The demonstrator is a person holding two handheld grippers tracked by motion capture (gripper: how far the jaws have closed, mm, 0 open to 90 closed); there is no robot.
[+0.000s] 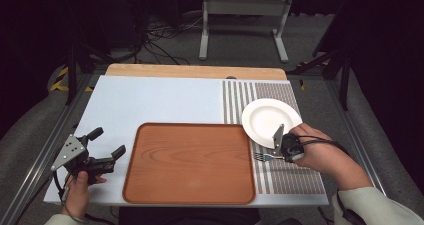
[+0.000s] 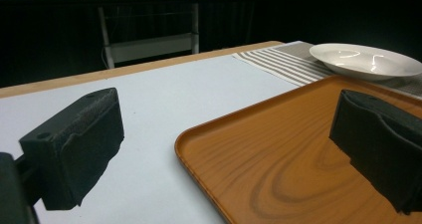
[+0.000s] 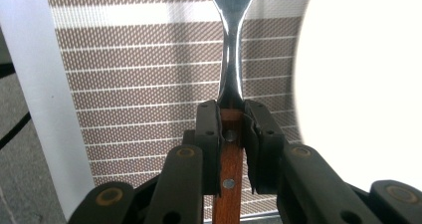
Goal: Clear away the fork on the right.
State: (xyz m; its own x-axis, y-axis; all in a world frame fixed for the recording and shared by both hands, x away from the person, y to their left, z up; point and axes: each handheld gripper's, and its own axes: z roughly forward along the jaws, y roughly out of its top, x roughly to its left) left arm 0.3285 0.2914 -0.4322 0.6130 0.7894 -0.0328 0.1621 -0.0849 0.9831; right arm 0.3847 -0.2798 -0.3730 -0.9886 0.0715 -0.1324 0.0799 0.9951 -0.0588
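Fork (image 3: 232, 74): wooden riveted handle, steel neck. Clamped by the handle between the closed jaws of the right gripper (image 1: 281, 153), over the striped mat (image 1: 287, 177) near the table's right edge, just beside the white plate (image 1: 270, 116). Left gripper (image 1: 107, 144): jaws wide apart, holding nothing, at the wooden tray's (image 1: 190, 162) left edge.

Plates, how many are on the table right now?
1. The white plate sits on the striped placemat at the table's right side, just past the right gripper, which holds a fork. The wooden tray has none.
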